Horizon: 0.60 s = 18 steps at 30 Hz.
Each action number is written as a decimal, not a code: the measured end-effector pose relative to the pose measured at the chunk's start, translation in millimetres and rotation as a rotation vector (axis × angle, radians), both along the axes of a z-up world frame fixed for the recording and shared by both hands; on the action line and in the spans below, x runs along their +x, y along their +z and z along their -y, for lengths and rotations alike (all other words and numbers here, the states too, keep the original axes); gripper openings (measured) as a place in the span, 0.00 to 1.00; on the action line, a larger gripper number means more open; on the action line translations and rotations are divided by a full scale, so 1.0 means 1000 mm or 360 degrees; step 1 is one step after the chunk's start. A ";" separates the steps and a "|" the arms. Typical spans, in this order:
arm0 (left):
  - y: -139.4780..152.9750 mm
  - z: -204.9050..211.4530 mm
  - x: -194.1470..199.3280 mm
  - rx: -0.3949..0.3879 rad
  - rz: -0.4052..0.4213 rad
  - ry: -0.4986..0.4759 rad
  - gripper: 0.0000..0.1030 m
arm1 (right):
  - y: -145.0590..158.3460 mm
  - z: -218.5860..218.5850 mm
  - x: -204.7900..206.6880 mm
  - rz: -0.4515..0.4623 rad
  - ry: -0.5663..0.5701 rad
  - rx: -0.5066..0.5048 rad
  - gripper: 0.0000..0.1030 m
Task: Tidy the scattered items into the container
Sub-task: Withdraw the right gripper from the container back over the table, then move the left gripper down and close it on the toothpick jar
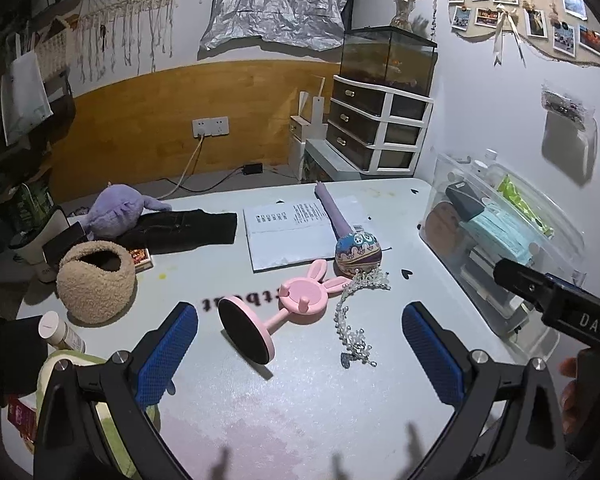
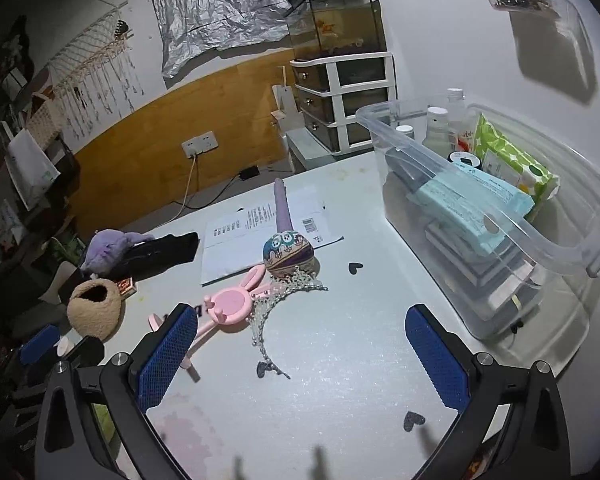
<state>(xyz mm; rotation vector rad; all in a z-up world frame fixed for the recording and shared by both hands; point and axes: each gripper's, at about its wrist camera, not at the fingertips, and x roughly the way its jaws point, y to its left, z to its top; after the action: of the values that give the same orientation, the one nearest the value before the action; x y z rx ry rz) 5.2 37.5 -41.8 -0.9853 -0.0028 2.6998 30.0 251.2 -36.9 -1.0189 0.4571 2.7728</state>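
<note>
Pale grey table (image 1: 300, 408) underfoot, speckled, bare nearest the cameras. Left gripper (image 1: 300, 344) spread wide, holding nothing; right gripper (image 2: 302, 350) likewise spread and empty. Just beyond, pink bunny stand (image 1: 284, 312) on its side, touching beaded tiara (image 1: 356, 320). Farther, patterned mallet (image 1: 350, 236) across a paper sheet (image 1: 288, 236). Right edge: clear container (image 2: 500, 216), already stocked with packets.

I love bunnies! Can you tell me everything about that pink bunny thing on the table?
The pink bunny stand looks like smooth plastic or silicone. It has a round face plate with two long ears and two little pegs, a thin stem, and a round base with a dark underside. It has tipped over and lies on its side on the pale table. The sparkly beaded tiara lies against its ears, near the patterned ball. Neither tool touches it.
</note>
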 end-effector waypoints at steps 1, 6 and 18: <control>0.000 0.004 -0.002 0.0012 0.0007 0.0011 1.00 | 0.000 0.001 -0.001 -0.0001 0.0001 -0.0005 1.00; -0.001 0.029 -0.014 0.0046 0.0015 0.0152 0.98 | -0.003 0.005 -0.012 0.0028 0.0024 -0.0038 1.00; -0.026 0.138 -0.059 -0.0043 0.0118 0.0713 0.97 | -0.011 0.021 -0.041 0.0092 0.0081 -0.0027 1.00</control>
<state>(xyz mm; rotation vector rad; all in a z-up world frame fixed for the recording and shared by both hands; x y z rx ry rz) -53.3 -100.3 -67.8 -1.2162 -0.2282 3.0639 -11.1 229.9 -48.4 -1.1268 0.4535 2.7793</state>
